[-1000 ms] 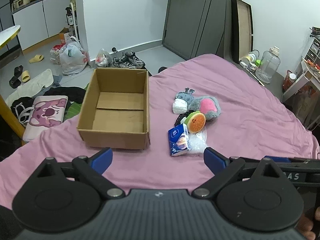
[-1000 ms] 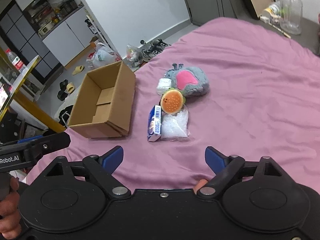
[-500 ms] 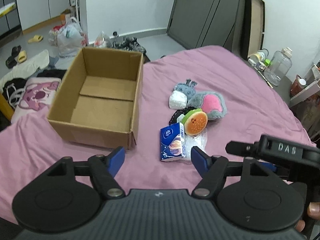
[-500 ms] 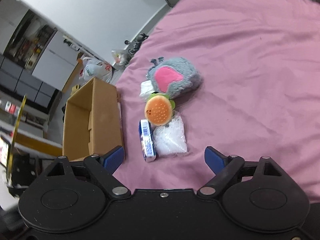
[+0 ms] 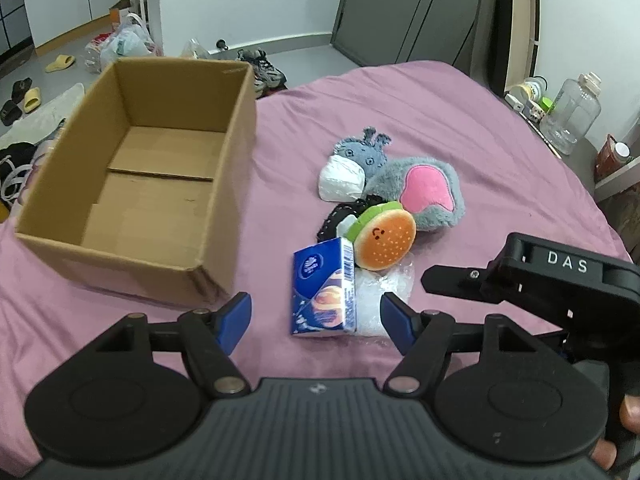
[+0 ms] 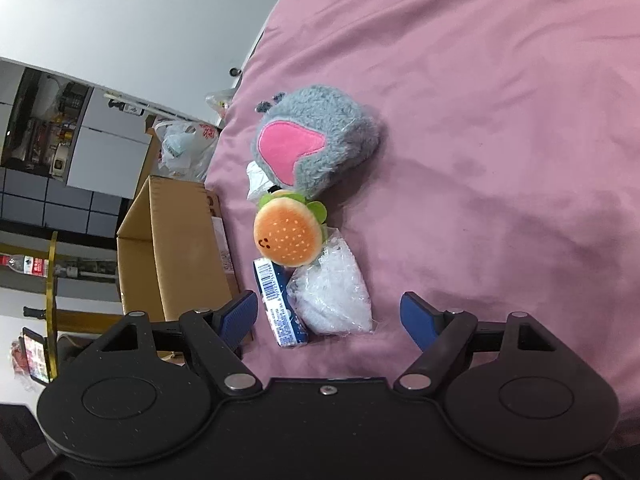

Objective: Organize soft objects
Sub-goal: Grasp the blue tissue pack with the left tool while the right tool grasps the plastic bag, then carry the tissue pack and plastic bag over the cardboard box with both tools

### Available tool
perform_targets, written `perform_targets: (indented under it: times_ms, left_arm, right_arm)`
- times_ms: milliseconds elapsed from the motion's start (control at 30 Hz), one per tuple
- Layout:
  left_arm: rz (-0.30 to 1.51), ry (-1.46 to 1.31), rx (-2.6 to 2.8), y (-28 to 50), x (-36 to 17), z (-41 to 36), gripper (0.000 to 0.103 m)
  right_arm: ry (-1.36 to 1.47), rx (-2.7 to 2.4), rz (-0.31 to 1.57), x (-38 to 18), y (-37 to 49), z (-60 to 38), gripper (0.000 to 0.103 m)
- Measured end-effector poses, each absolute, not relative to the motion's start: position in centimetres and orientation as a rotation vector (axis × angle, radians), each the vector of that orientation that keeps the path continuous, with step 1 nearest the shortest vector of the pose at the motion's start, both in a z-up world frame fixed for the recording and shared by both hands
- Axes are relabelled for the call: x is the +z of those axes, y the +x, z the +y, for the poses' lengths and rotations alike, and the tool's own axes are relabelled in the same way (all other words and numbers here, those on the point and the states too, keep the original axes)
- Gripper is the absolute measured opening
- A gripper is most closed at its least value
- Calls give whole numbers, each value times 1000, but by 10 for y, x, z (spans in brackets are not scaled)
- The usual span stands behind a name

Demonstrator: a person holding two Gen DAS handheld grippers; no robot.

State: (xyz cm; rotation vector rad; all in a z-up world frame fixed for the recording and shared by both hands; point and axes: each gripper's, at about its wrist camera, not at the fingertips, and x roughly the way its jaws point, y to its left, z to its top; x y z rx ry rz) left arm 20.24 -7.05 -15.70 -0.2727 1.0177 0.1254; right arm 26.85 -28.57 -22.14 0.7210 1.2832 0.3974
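Right, status from my end.
Surface: bed (image 5: 460,120) with a mauve-pink sheet, lightly creased; all the task items lie on it.
Box: open cardboard box (image 5: 132,184) on the bed's left side, nothing visible inside, flaps seamed across the bottom.
Soft pile: just right of the box. Grey plush with pink patch (image 5: 424,196) farthest, white wad (image 5: 340,182) at its snout, burger plush (image 5: 384,240) leaning on the tissue pack (image 5: 324,292), clear crinkly bag (image 6: 332,292) touching the pack's right side. Something black (image 5: 334,216) is under the burger; can't tell what.
Left hand-held gripper (image 5: 316,320): jaws spread wide, nothing held, low over the sheet with the tissue pack between the blue pads.
Right hand-held gripper (image 6: 330,316): also spread wide, empty, rolled sideways, pack and bag between its pads.
Room: white wall, dark grey wardrobe doors (image 5: 400,12), shoes (image 5: 260,68) and plastic bags (image 5: 124,40) on the floor, slippers (image 5: 60,62) far left, big clear water jug (image 5: 572,116) beyond the bed's right edge.
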Motion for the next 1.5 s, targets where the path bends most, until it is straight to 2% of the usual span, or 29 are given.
perform_targets:
  times_ms: [100,133,200,400,467,500,733,933,1000,1067,1200,1500]
  left_arm:
    - [1027,-275,126,215,-167,-74,68]
    - [1030,-269,131,218,-170,-76,62]
    - [1029,-276,131,224,-176,-77,57]
    - [1064,-270,163,235,-196,-81,53]
    - [1075,-272,177,237,-203,-81,45]
    - [1073,-281,180,237,-206,-80,35]
    - [1055,-314,187,233,-203,-85,24]
    - [1038,-372,197,219,-195,-73,17]
    - [1036,-394,195,213,-192,-70,17]
    - [1028,-412,203,208,-187,-66,17]
    - [995,-431,188,197,-170,-61,17]
    - [919,-477,165,170,-136,-44,17]
  right_arm:
    - [746,396,1294,-228,273,-287,77]
    - [759,390,1300,-230,276,-289,77]
    - [778,386,1307,-234,277,-292,77]
    - [775,399,1323,-240,280,-290,77]
    - [739,402,1330,-241,282,-284,77]
    - [726,406,1332,-241,283,-281,77]
    - [671,454,1342,-240,287,-264,77]
    - [634,445,1356,-242,285,-258,54]
    - [607,460,1365,-242,283,-255,28]
    - [605,497,1359,-237,279,-254,17]
    - [584,513,1297,-220,269,-260,13]
    - [572,501,1215,-187,251,-266,11]
